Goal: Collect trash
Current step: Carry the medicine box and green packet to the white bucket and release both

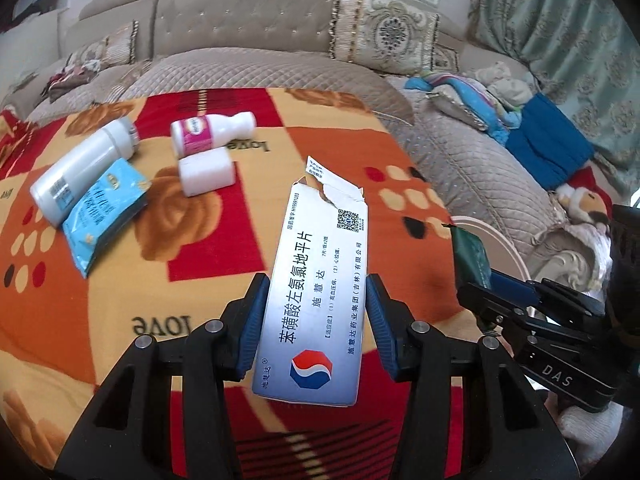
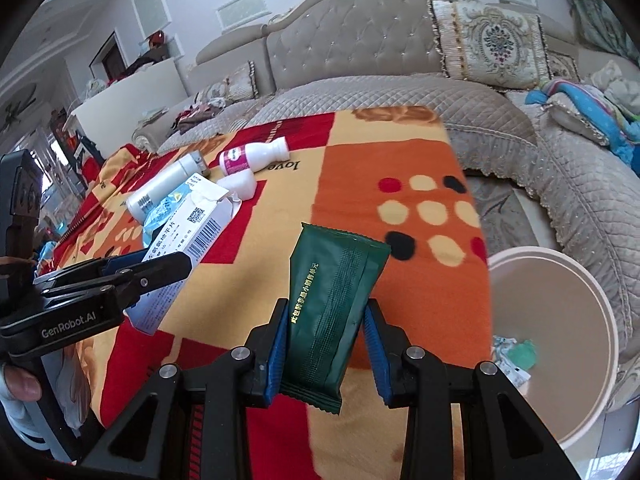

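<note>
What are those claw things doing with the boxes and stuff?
A person is tidying up trash with two handheld claws. The left gripper is holding a torn white medicine box, and the right gripper is holding a dark green packet. Both are up above the colourful blanket. A round bin waits to the right with some scraps already inside. Two bottles, a small white tub and a blue packet lie on the blanket.

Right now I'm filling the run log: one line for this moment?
left gripper: shut on medicine box | right gripper: shut on green packet | bin: beside blanket
</note>
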`<state>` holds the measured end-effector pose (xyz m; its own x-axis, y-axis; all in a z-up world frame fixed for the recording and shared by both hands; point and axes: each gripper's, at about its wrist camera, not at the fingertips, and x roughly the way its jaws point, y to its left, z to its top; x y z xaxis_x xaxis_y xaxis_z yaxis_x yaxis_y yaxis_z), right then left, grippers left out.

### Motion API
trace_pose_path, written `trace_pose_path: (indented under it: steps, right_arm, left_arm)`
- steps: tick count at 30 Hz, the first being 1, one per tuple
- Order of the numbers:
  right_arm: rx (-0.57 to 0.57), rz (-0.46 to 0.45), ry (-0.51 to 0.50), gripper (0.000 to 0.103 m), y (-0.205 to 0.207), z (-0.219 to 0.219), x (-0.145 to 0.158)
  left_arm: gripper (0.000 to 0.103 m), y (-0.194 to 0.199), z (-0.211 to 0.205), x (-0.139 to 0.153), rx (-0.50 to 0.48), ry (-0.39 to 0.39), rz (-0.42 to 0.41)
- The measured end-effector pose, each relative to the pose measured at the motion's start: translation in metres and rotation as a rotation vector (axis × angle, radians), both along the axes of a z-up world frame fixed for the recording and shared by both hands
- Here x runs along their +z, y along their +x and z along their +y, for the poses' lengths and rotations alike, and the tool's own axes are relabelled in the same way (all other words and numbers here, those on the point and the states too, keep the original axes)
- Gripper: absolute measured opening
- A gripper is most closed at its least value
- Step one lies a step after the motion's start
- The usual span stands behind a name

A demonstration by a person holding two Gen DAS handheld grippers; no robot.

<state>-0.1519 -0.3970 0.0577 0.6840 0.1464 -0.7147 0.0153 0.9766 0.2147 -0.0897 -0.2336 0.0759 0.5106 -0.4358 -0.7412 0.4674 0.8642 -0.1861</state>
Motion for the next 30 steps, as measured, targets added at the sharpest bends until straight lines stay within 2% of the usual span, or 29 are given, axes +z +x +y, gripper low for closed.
trace_pose_path:
  steps: [21, 30]
  right_arm:
    - [-0.172, 0.0, 0.012, 0.035, -0.054, -0.086, 0.0]
    - [-0.244, 0.014, 0.03, 0.035, -0.073, -0.123, -0.008]
  left_arm:
    - [0.046, -0.038, -0.1, 0.009, -0.168, -0.007, -0.008]
    - [0.047, -0.044, -0.145, -0.003, -0.236, -0.002, 0.035]
